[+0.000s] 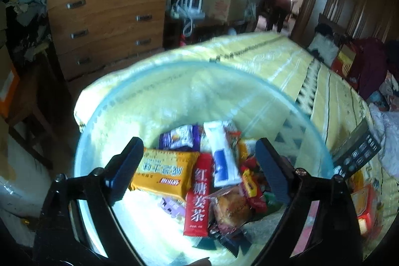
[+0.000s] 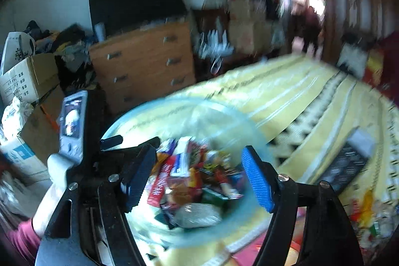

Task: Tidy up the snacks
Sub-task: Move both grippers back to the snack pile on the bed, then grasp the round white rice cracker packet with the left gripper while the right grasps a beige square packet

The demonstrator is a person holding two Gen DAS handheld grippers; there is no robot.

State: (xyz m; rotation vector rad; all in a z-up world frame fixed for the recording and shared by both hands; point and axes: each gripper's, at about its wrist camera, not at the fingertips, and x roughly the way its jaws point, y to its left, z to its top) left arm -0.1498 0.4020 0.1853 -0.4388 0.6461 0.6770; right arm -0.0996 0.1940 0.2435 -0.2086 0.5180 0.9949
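Far half of the clear bowl (image 1: 104, 106) lies bare, so there's room to come in over that rim, while the near half is heaped with snack packets (image 1: 199, 178), the orange packet (image 1: 162, 172) and red stick pack (image 1: 198, 193) on top. Right of the bowl, a dark box (image 1: 356, 153) crowds the rim and loose snacks (image 2: 369, 213) litter the yellow bedspread (image 1: 274, 59), whose far stretch lies free. Off the bed's left edge stands a wooden dresser (image 1: 107, 21).

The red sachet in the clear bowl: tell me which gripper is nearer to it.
Left. The left gripper hangs open right over the red sachet in the clear bowl. The right gripper is open too, but farther back from the bowl.
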